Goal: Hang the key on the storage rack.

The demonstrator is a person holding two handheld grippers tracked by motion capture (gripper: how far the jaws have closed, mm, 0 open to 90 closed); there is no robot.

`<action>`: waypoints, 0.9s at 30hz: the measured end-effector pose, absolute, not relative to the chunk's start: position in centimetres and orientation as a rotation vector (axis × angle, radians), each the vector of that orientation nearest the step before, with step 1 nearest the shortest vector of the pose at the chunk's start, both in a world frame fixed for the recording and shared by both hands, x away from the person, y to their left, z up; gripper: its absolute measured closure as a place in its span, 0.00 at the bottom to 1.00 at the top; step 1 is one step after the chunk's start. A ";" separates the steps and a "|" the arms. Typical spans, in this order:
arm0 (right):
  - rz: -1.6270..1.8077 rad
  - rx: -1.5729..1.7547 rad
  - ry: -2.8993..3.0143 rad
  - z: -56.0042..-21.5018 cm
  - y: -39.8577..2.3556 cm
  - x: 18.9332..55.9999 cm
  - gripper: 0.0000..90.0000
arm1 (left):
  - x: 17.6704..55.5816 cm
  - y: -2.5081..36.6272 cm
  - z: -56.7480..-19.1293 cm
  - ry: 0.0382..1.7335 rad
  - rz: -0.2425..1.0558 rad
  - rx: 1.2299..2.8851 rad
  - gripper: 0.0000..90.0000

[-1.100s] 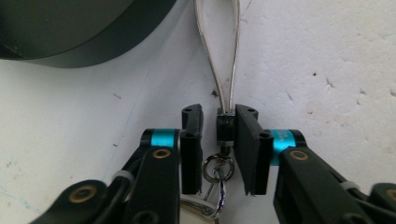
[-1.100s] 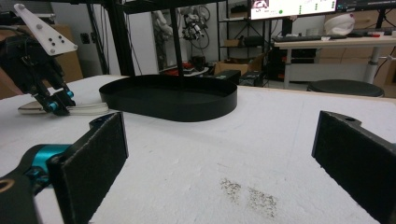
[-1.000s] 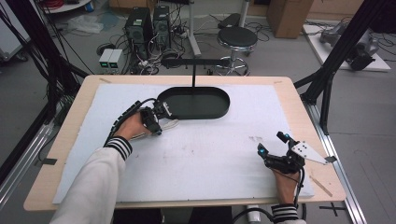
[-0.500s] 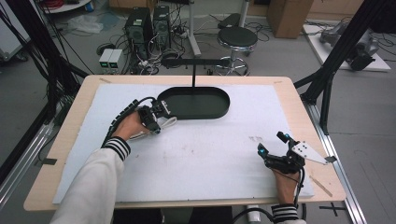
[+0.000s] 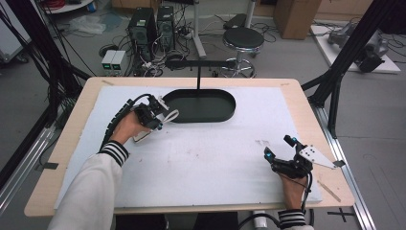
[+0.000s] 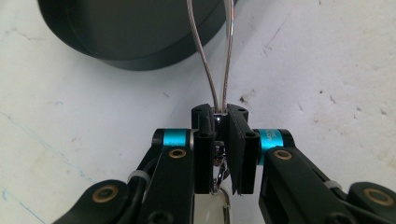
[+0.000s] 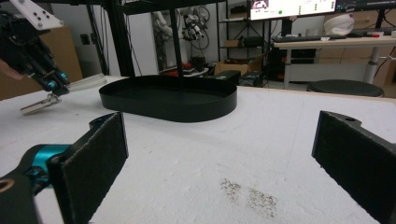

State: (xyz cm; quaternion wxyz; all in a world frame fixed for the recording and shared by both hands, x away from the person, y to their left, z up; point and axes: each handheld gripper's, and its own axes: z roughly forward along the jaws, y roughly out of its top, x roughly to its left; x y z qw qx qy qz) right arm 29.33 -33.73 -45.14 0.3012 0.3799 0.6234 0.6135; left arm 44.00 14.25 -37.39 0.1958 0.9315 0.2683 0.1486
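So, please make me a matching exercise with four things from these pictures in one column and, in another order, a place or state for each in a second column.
Things:
1. left gripper
2. right gripper
3. black oval tray
4. round stool

Places or states:
A. on the floor beyond the table
B. jaws wide apart, holding nothing
C. at the far middle of the table
D. jaws closed on a thin metal wire loop

Pairs: 1-D, 2-B, 3-C, 4-A

1 black oval tray (image 5: 201,106), 1 metal clip (image 6: 217,88), 2 grippers, 1 round stool (image 5: 244,39).
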 end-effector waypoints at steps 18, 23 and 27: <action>1.622 1.007 1.655 -45.1 -33.7 29.3 0.03 | 43.3 15.3 -34.4 0.754 0.579 2.233 0.90; 1.617 1.004 1.657 -45.1 -33.7 29.3 0.03 | 43.0 15.1 -33.7 0.752 0.635 2.115 0.90; 1.616 1.003 1.657 -45.1 -33.7 29.3 0.03 | 43.0 15.1 -33.2 0.747 0.712 2.039 0.90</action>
